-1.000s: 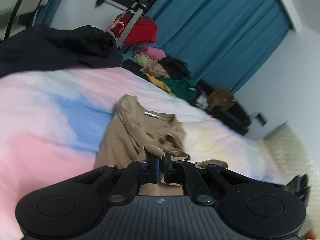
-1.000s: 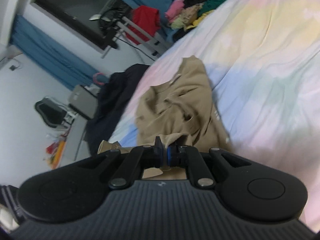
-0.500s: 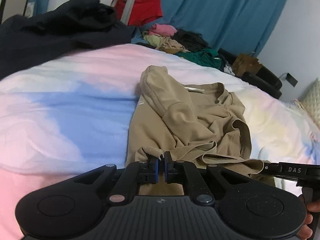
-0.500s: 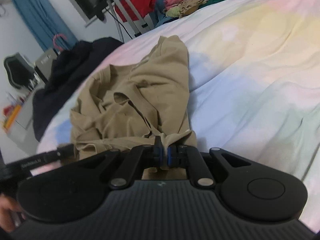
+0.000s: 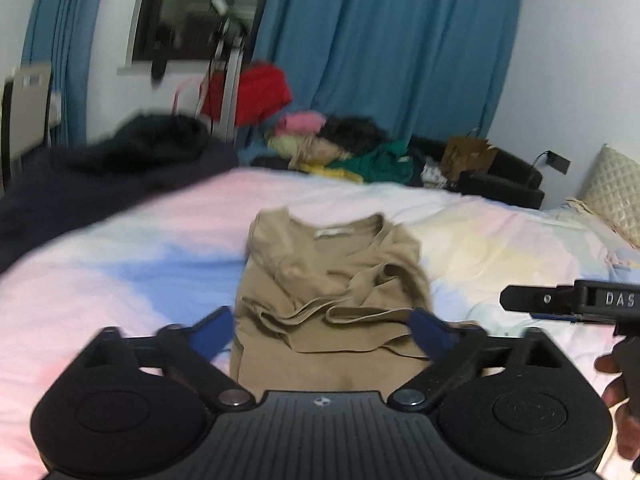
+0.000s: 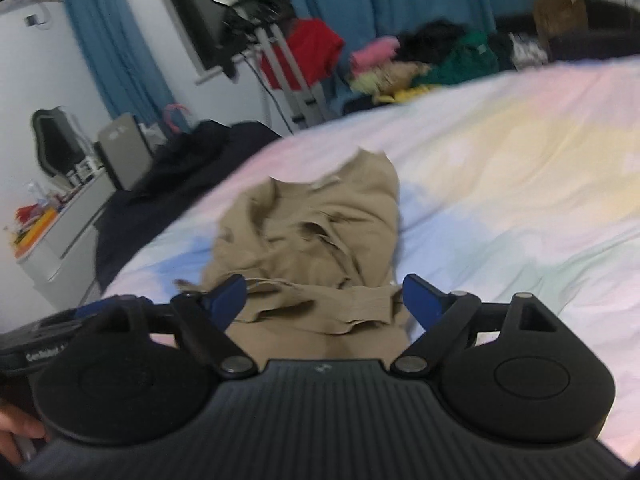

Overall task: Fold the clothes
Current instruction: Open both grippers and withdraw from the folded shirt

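Observation:
A tan shirt (image 5: 332, 280) lies bunched and partly folded on the pastel bedspread (image 5: 120, 272), collar toward the far side. My left gripper (image 5: 324, 330) hangs over its near hem, jaws opening wide, the blue pads (image 5: 212, 332) clear of the cloth. In the right wrist view the same tan shirt (image 6: 312, 240) lies ahead. My right gripper (image 6: 324, 300) is also opening, its blue pads (image 6: 420, 300) either side of the near hem without pressing it. The right gripper's finger shows at the left wrist view's right edge (image 5: 572, 300).
A dark garment (image 5: 100, 176) is heaped on the bed's left side. A pile of coloured clothes (image 5: 340, 148) sits beyond the far edge, before blue curtains (image 5: 380, 40). A grey stand with a red garment (image 6: 308, 52) is near the window. A pillow (image 5: 616, 196) lies at right.
Both grippers were shut on the shirt's hem; now both have let go and stand wide. The hem lies dropped on the shirt body. Both views have rolled level.

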Demonstrator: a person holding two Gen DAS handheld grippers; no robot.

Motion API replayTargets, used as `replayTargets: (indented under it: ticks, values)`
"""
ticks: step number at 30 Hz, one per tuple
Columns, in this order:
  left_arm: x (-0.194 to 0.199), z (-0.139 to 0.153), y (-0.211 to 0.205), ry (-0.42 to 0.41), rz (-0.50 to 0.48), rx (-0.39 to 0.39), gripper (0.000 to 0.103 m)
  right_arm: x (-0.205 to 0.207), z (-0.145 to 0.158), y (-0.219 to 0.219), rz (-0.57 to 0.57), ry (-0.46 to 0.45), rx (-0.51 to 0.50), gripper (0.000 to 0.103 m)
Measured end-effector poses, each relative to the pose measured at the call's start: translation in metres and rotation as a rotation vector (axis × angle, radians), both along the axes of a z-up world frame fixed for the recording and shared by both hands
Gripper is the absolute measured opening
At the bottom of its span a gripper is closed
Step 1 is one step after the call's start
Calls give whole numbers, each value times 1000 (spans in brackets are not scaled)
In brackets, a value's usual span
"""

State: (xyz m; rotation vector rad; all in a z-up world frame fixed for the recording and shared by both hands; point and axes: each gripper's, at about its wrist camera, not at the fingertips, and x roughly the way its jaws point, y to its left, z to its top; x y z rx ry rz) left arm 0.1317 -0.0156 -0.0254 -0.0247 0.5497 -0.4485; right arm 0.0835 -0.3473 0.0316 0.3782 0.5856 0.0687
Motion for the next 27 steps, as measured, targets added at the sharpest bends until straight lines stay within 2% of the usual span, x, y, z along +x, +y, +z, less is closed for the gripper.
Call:
replayTargets:
  ticks: [6,13,17,20,22,27]
  values:
    - [-57,24,17,-59,13,-2,103,-61,29,19,-37,-100,-45,86]
    - [-111,35,33,-141,12,-9,103,-116,27,41,-105,-215,-132,86]
    - [-126,34,43,-142,21,-48,103,-124,17,44,-122,-227,-145,86]
    - [-123,32,42,-128,70,-12,103,-119,12,44,-119,-222,-143,86]
    - [-123,33,42,-152,94,1,103,-117,9,45,-116,-222,-146,86]
    - [-118,29,43,-149,60,-12,103,-113,4,44,-130,-216,-167,86]
